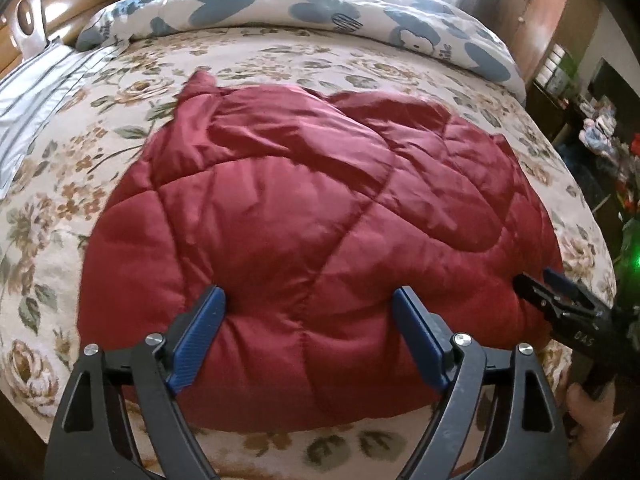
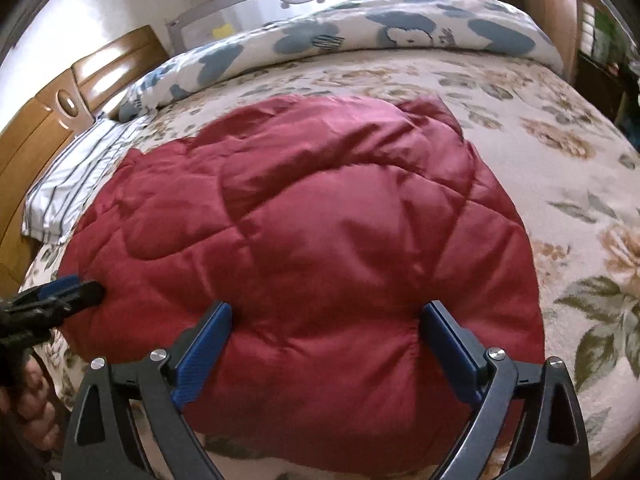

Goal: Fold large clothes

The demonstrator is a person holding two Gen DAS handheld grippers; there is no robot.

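Note:
A dark red quilted puffer jacket (image 1: 304, 216) lies folded in a thick bundle on the floral bedspread (image 1: 60, 184); it fills the middle of the right wrist view (image 2: 320, 224) too. My left gripper (image 1: 308, 300) is open, its blue pads pressed against the jacket's near edge on the left part. My right gripper (image 2: 326, 312) is open, its pads against the near edge further right. The right gripper's tips show in the left wrist view (image 1: 536, 280) at the jacket's right side. The left gripper's tips show in the right wrist view (image 2: 76, 288) at the jacket's left side.
A rolled white duvet with blue prints (image 1: 304, 8) lies along the far side of the bed. A striped pillow (image 1: 36, 92) and wooden headboard (image 1: 44, 4) are at the left. A wooden wardrobe (image 1: 536, 12) and cluttered shelves (image 1: 600, 128) stand to the right.

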